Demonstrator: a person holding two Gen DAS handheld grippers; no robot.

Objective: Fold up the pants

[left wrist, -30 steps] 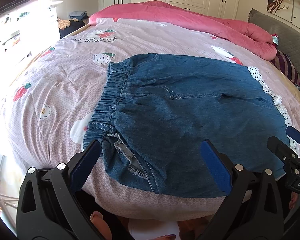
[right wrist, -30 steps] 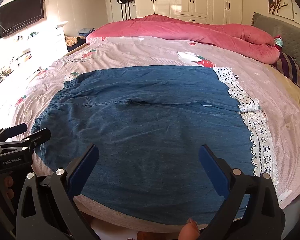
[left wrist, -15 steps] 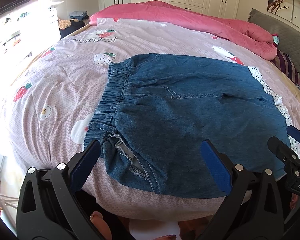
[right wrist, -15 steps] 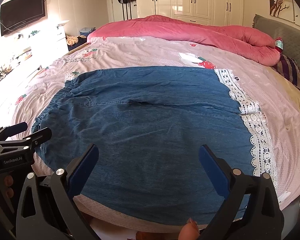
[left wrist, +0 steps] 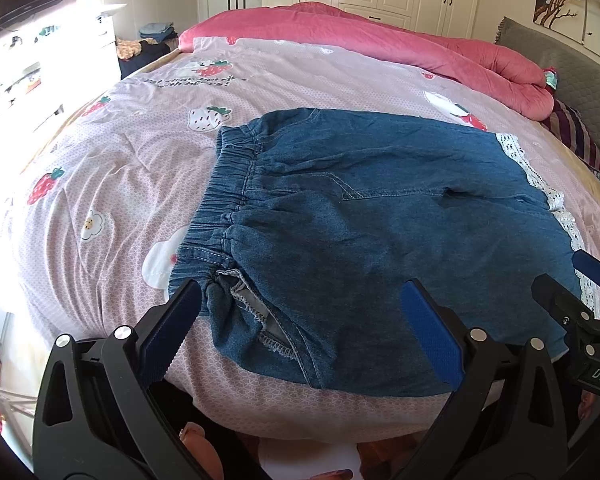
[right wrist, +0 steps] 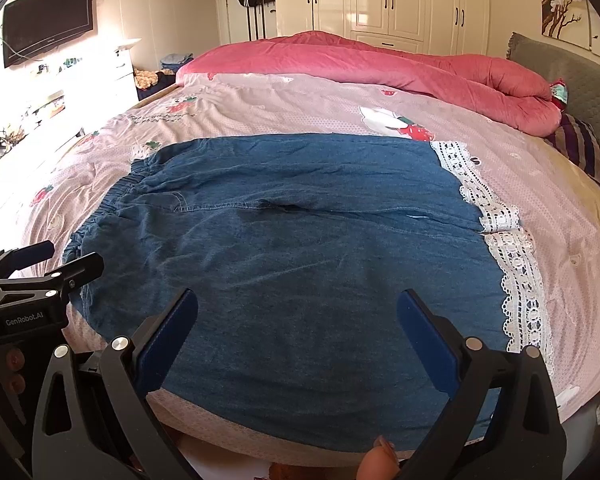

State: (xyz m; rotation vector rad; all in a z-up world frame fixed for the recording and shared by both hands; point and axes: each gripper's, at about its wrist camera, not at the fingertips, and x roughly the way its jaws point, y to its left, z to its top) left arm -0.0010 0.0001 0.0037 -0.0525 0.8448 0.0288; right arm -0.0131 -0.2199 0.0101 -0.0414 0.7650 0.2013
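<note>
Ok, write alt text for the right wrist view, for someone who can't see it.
Denim pants lie spread flat on a pink strawberry-print bedspread, elastic waistband at left and white lace hems at right. The right tool hangs open over their near edge, holding nothing, with the left tool at the left edge. A rolled pink quilt lies behind.

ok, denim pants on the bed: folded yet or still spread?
Spread. The denim pants lie flat, both legs side by side, elastic waistband and lace hems uncovered.
</note>
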